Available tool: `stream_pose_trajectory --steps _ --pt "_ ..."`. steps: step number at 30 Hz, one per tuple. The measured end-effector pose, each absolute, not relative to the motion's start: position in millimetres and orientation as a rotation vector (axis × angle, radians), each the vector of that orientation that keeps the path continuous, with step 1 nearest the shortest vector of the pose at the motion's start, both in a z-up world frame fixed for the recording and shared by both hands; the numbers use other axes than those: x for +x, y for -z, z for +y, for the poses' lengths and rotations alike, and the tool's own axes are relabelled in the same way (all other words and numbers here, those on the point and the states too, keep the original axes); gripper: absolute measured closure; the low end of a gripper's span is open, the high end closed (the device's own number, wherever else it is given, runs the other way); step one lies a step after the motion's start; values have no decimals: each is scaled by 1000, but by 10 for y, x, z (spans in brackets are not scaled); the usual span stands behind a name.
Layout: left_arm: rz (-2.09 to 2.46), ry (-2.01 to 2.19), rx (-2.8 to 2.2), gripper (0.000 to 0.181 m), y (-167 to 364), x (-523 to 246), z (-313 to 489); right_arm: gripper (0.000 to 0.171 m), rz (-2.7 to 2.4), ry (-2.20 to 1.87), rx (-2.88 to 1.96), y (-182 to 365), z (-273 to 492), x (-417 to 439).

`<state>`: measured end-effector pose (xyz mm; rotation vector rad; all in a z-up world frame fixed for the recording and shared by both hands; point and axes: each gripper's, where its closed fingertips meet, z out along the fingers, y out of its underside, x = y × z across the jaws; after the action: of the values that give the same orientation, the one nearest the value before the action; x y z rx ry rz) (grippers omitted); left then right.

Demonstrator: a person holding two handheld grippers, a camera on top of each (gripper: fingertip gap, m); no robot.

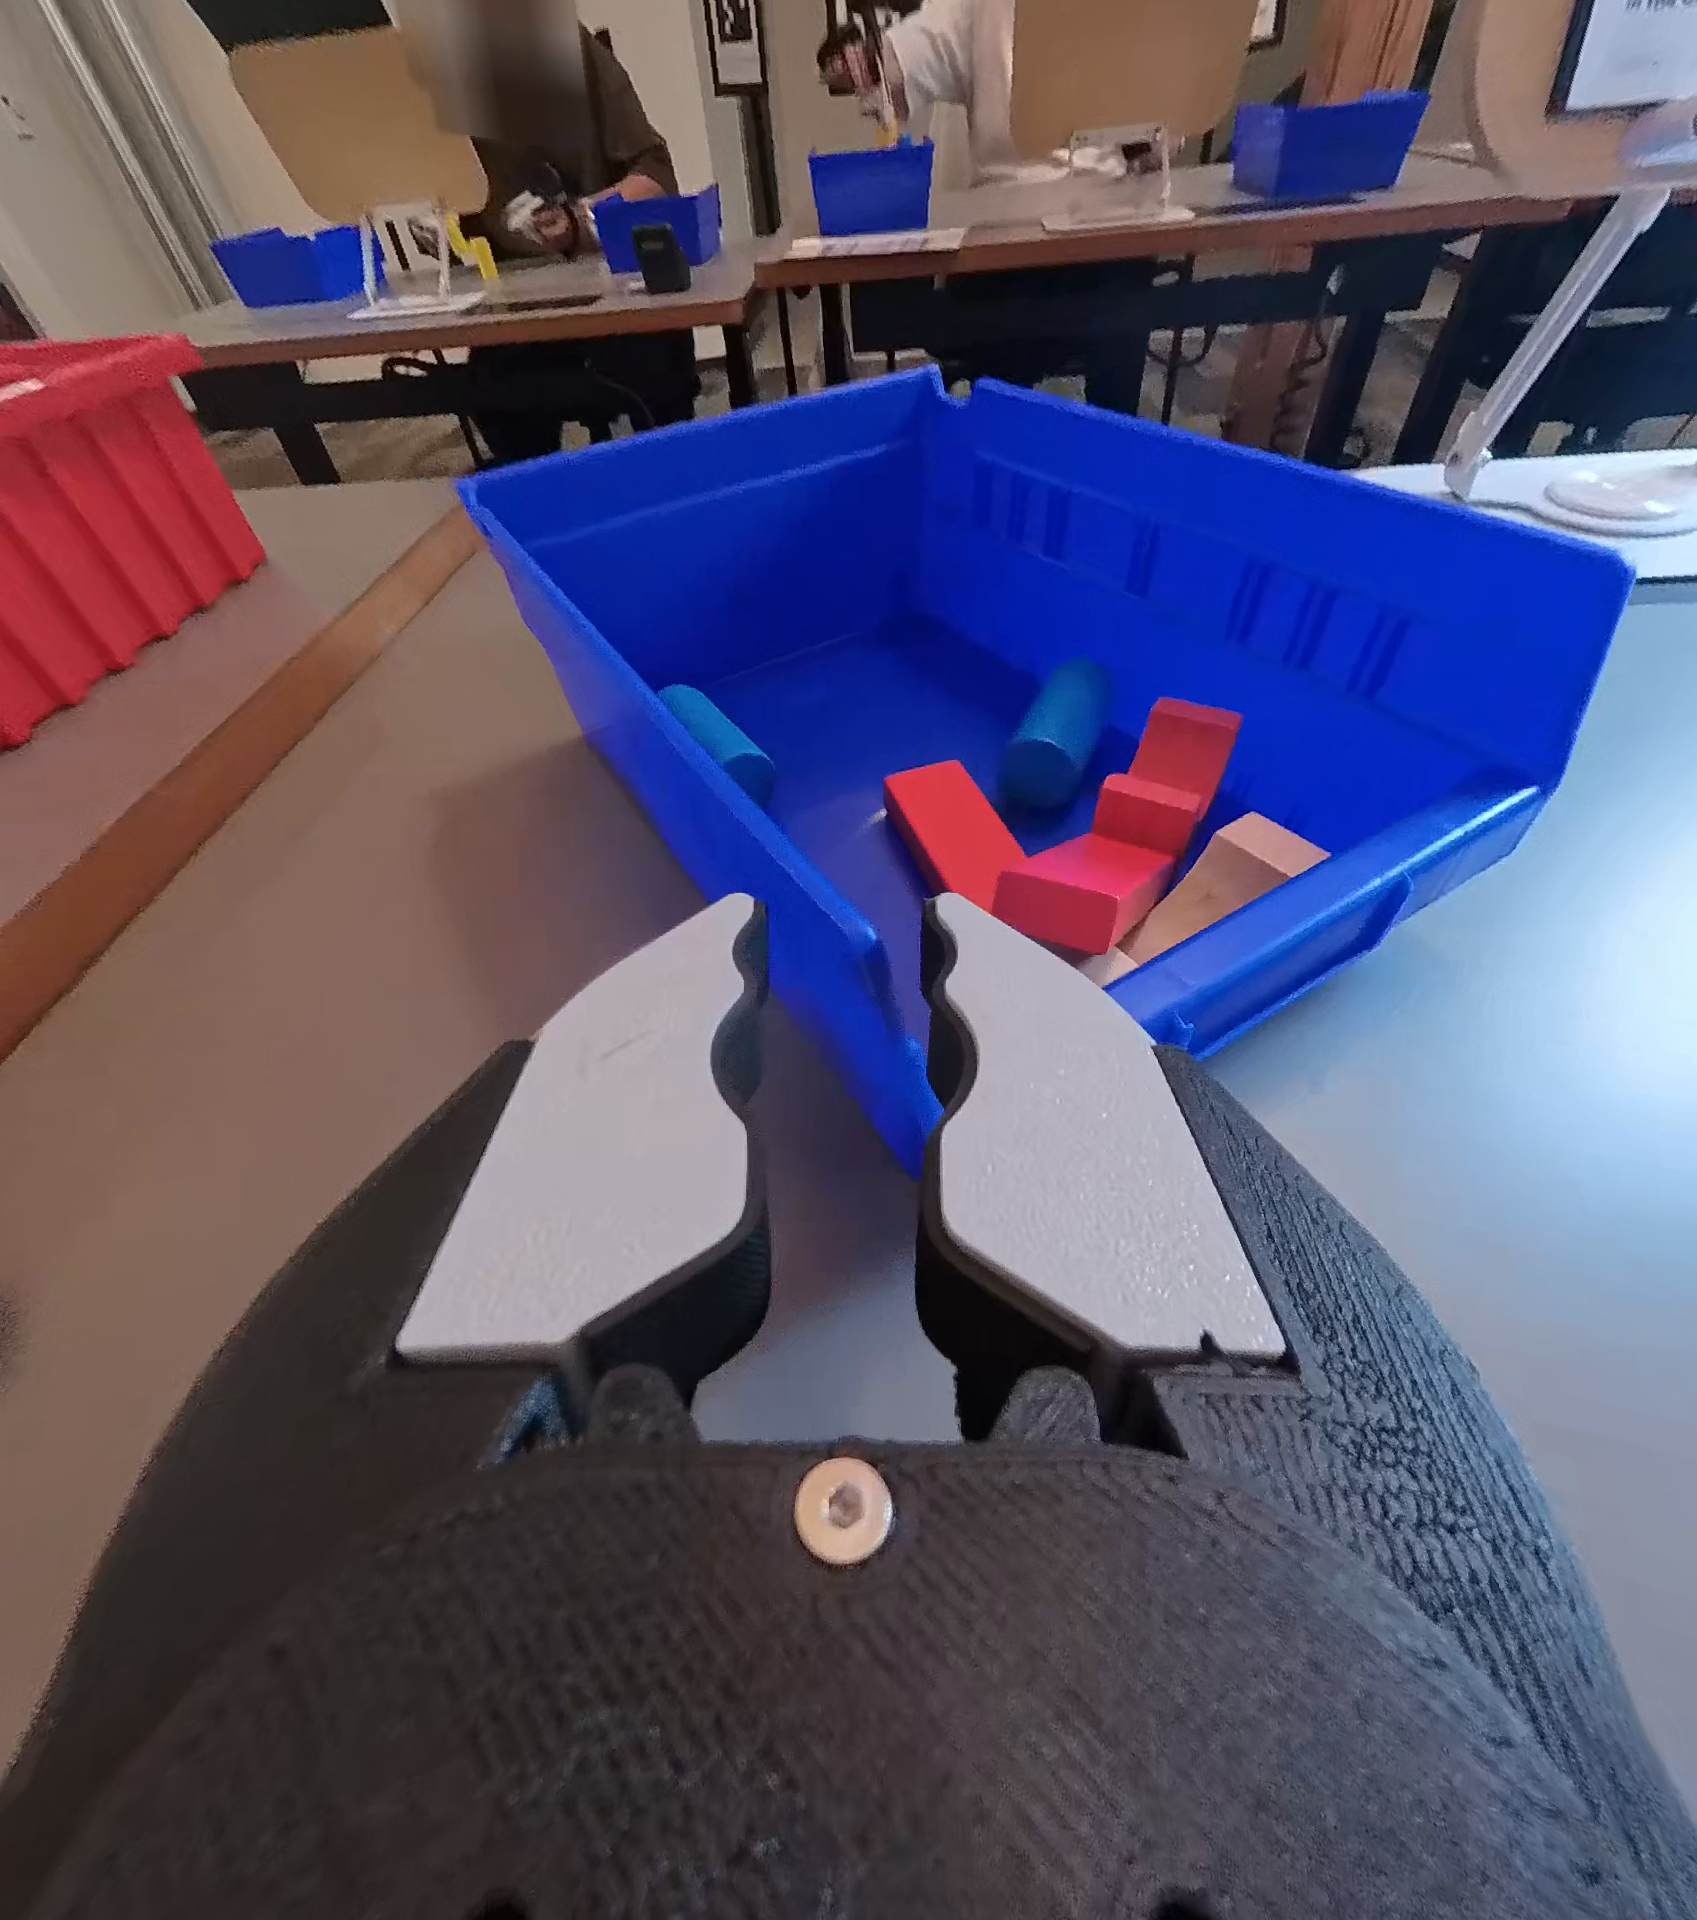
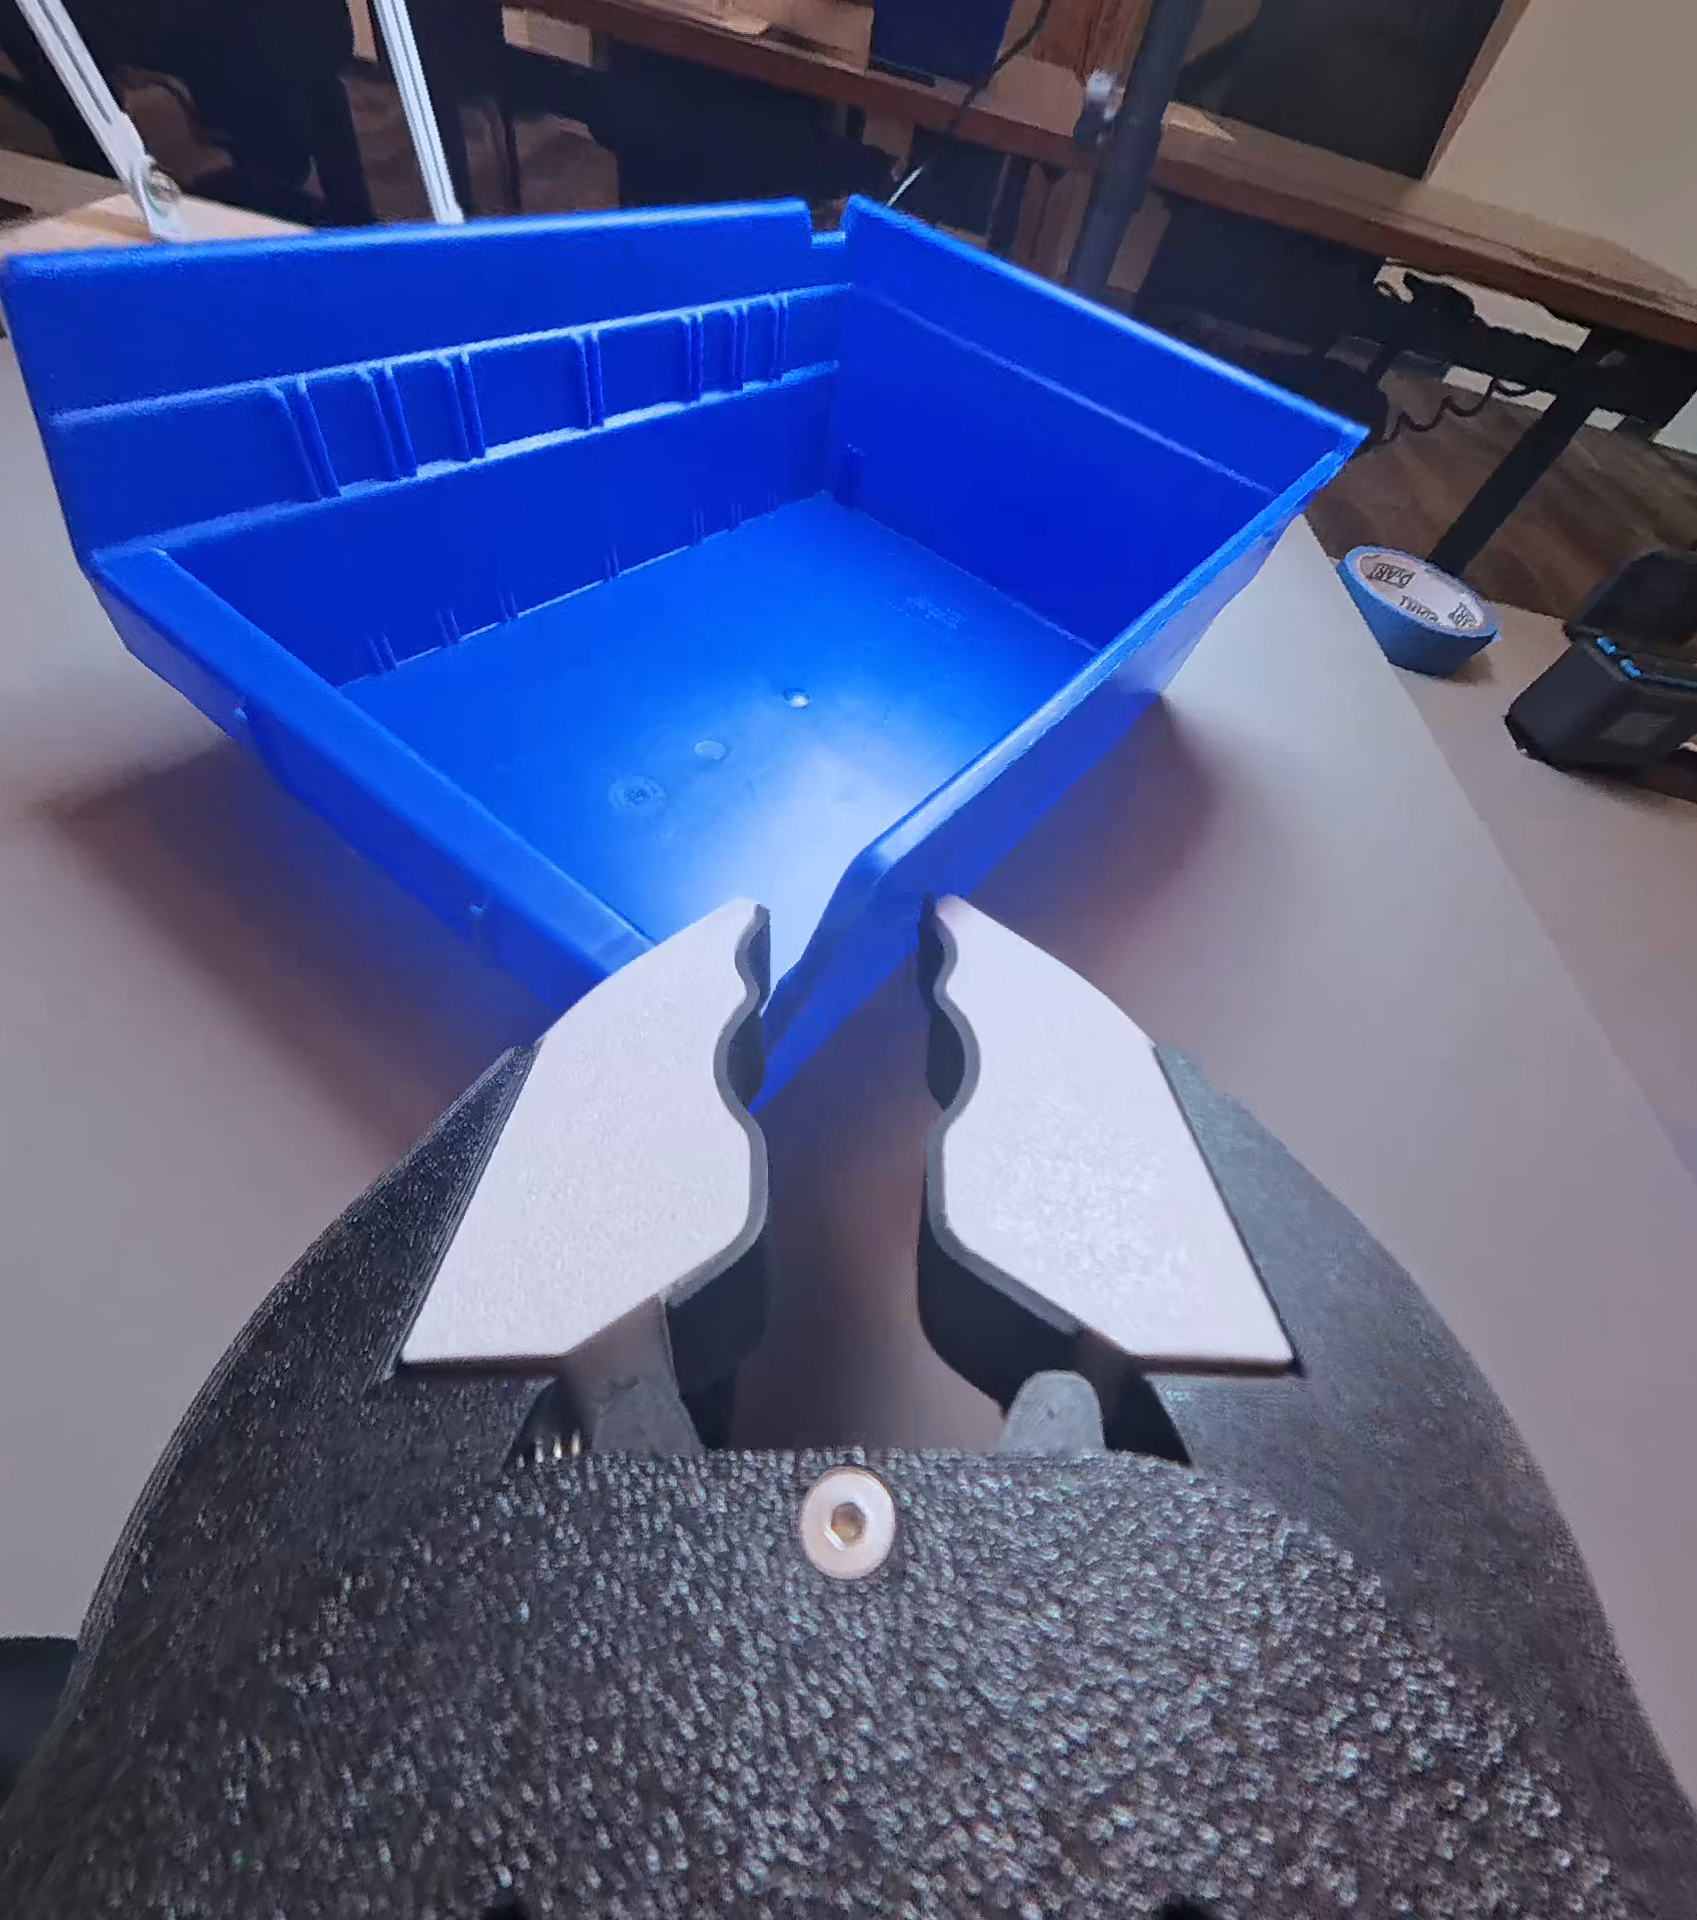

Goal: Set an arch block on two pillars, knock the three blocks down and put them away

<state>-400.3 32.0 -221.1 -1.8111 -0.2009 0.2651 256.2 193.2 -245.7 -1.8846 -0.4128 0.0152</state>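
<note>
In the left wrist view a blue bin (image 1: 1239, 582) holds several blocks: a red arch block (image 1: 1150, 790), two red flat blocks (image 1: 948, 831) (image 1: 1072, 888), two blue cylinders (image 1: 1052, 732) (image 1: 719, 738) and a plain wooden block (image 1: 1228, 883). My left gripper (image 1: 844, 935) is open and empty, above the bin's near corner. In the right wrist view a second blue bin (image 2: 511, 416) has nothing in it. My right gripper (image 2: 844, 930) is open and empty over that bin's near corner.
A red ribbed crate (image 1: 33, 561) stands at the left. A white lamp base (image 1: 1613, 499) sits behind the filled bin. A blue tape roll (image 2: 1420, 608) and a black device (image 2: 1644, 707) lie at the table's right edge. People sit at far tables with more blue bins. Spacing between my two grippers at the tips: around 70 cm.
</note>
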Motion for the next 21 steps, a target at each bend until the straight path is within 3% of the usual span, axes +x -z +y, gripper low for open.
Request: stream_pose_trajectory --steps 8,14,21 --pt "-30 -323 -1688 150 1563 -3729 311 128 -468 -182 -1638 1667 1816 2119" --pt "170 -173 -1865 149 1574 -3357 851 125 -650 -536 -1548 1160 1898 1165" --pt "378 -212 -2162 157 1917 -3383 1550 126 -722 -794 -1531 1414 2015 534"
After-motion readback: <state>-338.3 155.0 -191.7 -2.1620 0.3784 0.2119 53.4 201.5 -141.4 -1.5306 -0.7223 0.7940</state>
